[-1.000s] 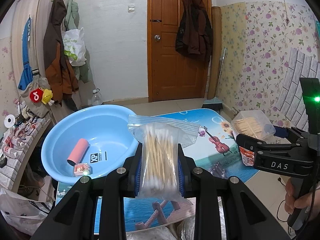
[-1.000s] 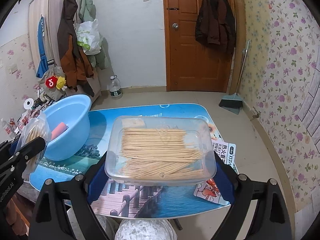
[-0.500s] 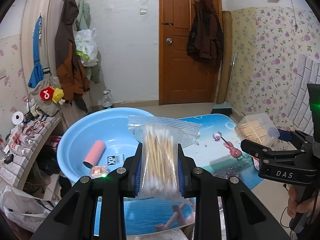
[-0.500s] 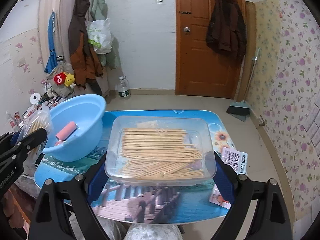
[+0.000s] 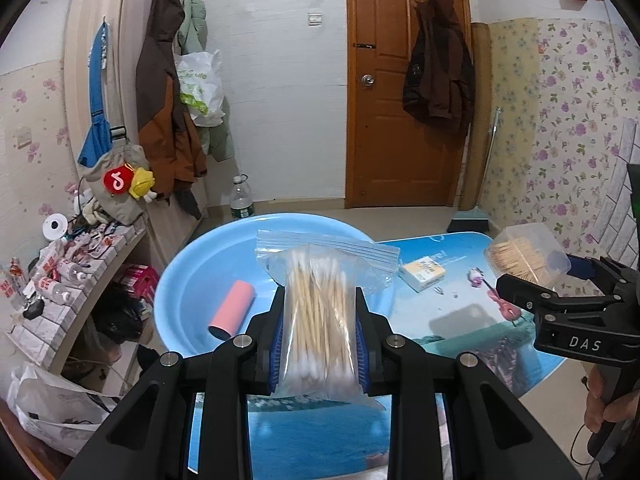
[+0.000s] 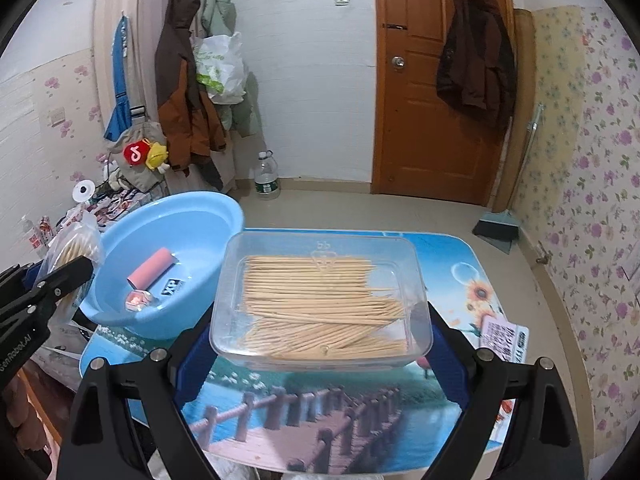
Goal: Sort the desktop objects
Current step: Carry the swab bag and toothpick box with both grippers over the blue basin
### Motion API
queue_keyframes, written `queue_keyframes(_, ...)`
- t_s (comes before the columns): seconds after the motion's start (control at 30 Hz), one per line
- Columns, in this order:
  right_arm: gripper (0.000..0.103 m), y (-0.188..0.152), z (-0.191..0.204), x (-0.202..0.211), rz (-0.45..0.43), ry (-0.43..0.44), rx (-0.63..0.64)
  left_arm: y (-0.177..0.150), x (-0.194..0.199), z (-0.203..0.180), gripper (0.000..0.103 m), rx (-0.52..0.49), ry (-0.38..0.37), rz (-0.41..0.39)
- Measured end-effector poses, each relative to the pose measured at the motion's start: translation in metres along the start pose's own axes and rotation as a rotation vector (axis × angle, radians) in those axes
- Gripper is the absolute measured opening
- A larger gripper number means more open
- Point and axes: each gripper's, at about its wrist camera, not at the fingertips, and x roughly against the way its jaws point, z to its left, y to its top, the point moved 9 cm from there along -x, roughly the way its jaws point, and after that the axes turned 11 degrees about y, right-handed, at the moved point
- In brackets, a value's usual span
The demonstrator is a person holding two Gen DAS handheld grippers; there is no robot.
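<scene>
I am carrying two things at once: my left gripper (image 5: 318, 336) is pinching a zip bag of cotton swabs (image 5: 318, 316) between its blue pads, upright and in the air in front of the blue basin (image 5: 200, 264), while my right gripper (image 6: 320, 344) is clamping a clear plastic box of toothpicks (image 6: 320, 300) by its two short ends, holding it level above the picture-printed table (image 6: 320, 420). I am judging the sorting to be partly done: the basin is already holding a pink roll (image 6: 151, 269), a small clear-wrapped red item (image 6: 136, 300) and a label marked XP (image 6: 173, 289), and neither of my loads has been set down yet. Still lying out on the table are a small yellow-and-white box (image 5: 423, 274) near the basin and a printed card (image 6: 505, 338) toward the right edge. The toothpick box looks roughly half full, its sticks lying mostly flat; the swab bag is sealed along its zip strip.
</scene>
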Motion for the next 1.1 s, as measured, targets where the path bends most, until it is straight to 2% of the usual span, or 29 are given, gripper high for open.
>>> queue_keyframes(0.23, 0.093, 0.016, 0.026, -0.018, 0.009, 0.06, 0.016, 0.001, -0.013, 0.02, 0.026, 0.017, 0.029, 0.013)
queue_keyframes(0.5, 0.093, 0.028, 0.073, -0.038, 0.009, 0.102, 0.098, -0.001, -0.021, 0.034, 0.026, 0.027, 0.054, 0.025)
queue_keyframes(0.8, 0.093, 0.02, 0.113, -0.056, 0.034, 0.149, 0.135, -0.008, -0.029, 0.056, 0.026, 0.044, 0.082, 0.039)
queue_keyframes(1.1, 0.093, 0.021, 0.129, -0.073, 0.05, 0.15, 0.16, -0.011, -0.039, 0.068, 0.026, 0.056, 0.085, 0.051)
